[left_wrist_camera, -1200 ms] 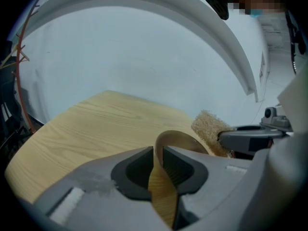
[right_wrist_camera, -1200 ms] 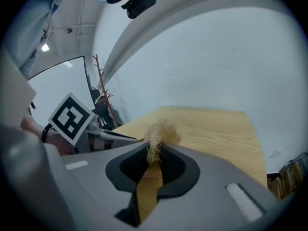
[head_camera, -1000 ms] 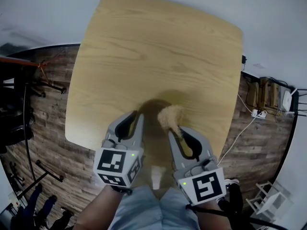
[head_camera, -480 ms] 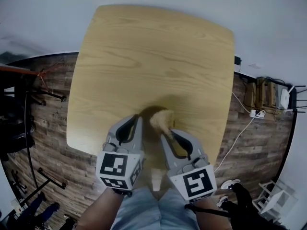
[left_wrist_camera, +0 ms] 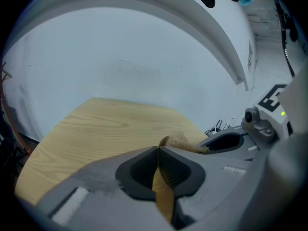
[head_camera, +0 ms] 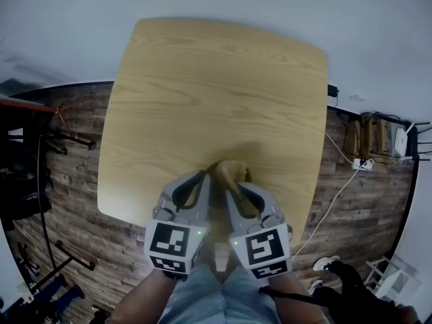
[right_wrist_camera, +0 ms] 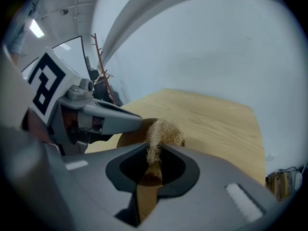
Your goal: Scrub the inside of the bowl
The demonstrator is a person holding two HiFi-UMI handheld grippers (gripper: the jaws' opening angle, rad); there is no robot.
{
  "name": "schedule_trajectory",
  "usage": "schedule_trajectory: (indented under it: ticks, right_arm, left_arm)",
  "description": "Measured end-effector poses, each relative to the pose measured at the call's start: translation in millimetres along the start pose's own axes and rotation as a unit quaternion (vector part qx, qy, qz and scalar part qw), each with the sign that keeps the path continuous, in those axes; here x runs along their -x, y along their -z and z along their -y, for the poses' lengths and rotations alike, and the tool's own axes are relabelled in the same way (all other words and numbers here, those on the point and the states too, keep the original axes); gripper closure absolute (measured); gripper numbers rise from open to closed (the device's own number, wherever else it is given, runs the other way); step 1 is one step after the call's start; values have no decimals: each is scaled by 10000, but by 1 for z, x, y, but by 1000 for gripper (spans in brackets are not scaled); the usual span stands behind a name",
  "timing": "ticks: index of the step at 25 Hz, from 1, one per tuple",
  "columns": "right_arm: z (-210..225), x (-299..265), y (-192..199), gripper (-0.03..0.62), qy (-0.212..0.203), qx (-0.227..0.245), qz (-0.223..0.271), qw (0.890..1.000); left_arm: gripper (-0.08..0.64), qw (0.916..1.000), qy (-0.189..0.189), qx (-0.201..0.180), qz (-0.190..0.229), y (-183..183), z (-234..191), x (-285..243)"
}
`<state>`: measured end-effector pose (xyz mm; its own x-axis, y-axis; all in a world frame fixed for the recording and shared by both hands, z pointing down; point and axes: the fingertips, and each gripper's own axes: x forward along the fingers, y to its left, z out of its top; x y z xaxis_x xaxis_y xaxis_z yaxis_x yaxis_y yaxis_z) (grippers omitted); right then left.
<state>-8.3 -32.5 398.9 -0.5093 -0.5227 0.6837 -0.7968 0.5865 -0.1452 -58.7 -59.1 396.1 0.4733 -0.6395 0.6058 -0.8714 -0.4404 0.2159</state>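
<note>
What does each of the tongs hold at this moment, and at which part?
The left tongs pinch the brown bowl by its rim. The right tongs pinch the fibrous scrubber by its near end.

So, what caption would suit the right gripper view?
Right gripper clamps a scrubber at the bowl, left gripper beside it.

Left gripper and right gripper are level, side by side, tips nearly touching; the left's jaws pinch the bowl rim; the right's clamp a fibrous scrubber; forearms extend behind them.
</note>
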Motion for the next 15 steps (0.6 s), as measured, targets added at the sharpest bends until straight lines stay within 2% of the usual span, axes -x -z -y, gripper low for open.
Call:
schedule_trajectory:
  ticks: [6, 10, 15]
  right_arm:
    - [-11, -15, 3, 545, -140, 187, -358, 9991]
    - [-22, -24, 7, 546, -145, 694, -591, 9957]
    - [-37, -30, 7, 548, -449, 781, -675, 9936]
  left_arm:
    - [529, 9999, 133, -69, -34, 1, 0, -1]
    - [529, 9998, 204, -89, 12, -2, 4, 0]
    - [531, 9988, 308, -379, 85, -6, 3, 0]
